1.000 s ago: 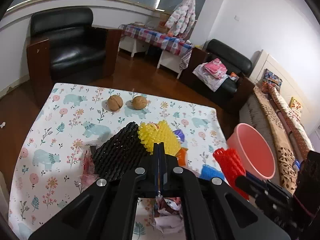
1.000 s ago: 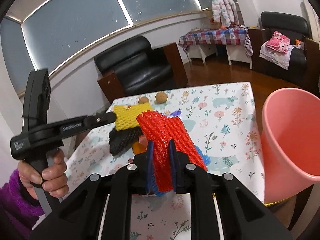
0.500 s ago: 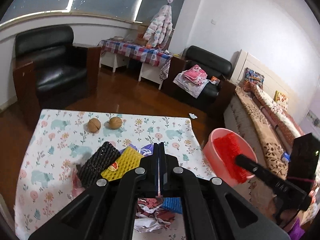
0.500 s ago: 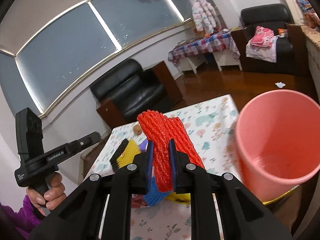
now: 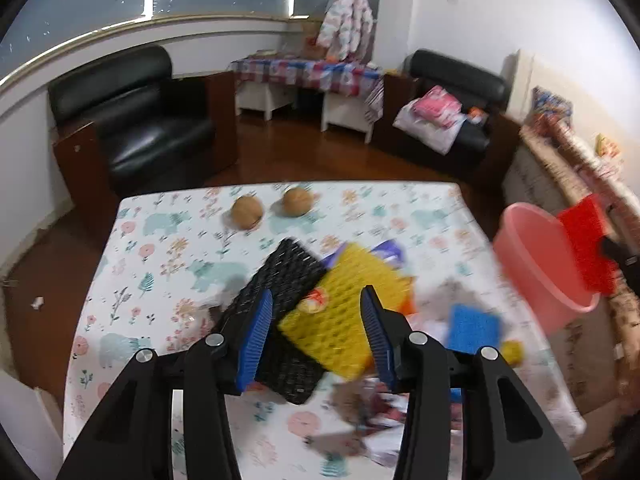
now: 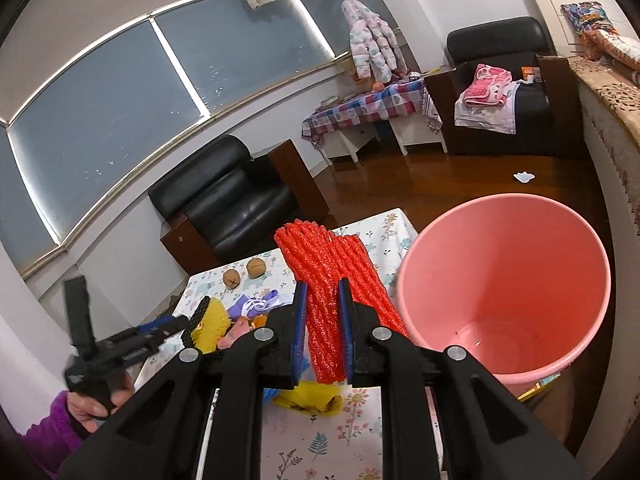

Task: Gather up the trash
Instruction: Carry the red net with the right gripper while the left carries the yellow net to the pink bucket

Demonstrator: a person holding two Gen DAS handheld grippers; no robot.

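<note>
The right gripper (image 6: 323,332) is clamped on a red foam net (image 6: 332,280), which stands up between its blue pads and sits just beside the rim of the pink bucket (image 6: 508,292), off the table's right edge. The bucket looks empty inside. The left gripper (image 5: 316,332) hangs over the table (image 5: 160,264) with its jaws opening; a yellow foam net (image 5: 348,312) and a black foam net (image 5: 280,280) show between the blue pads, overlapping each other near the middle of the table, and the pads do not press on them. A blue piece (image 5: 472,328) and crumpled paper scraps (image 5: 376,412) lie toward the near right corner, blurred. Two walnuts (image 5: 248,212) sit side by side near the far edge. A hand (image 6: 96,408) in a purple sleeve holds the left gripper's handle.
</note>
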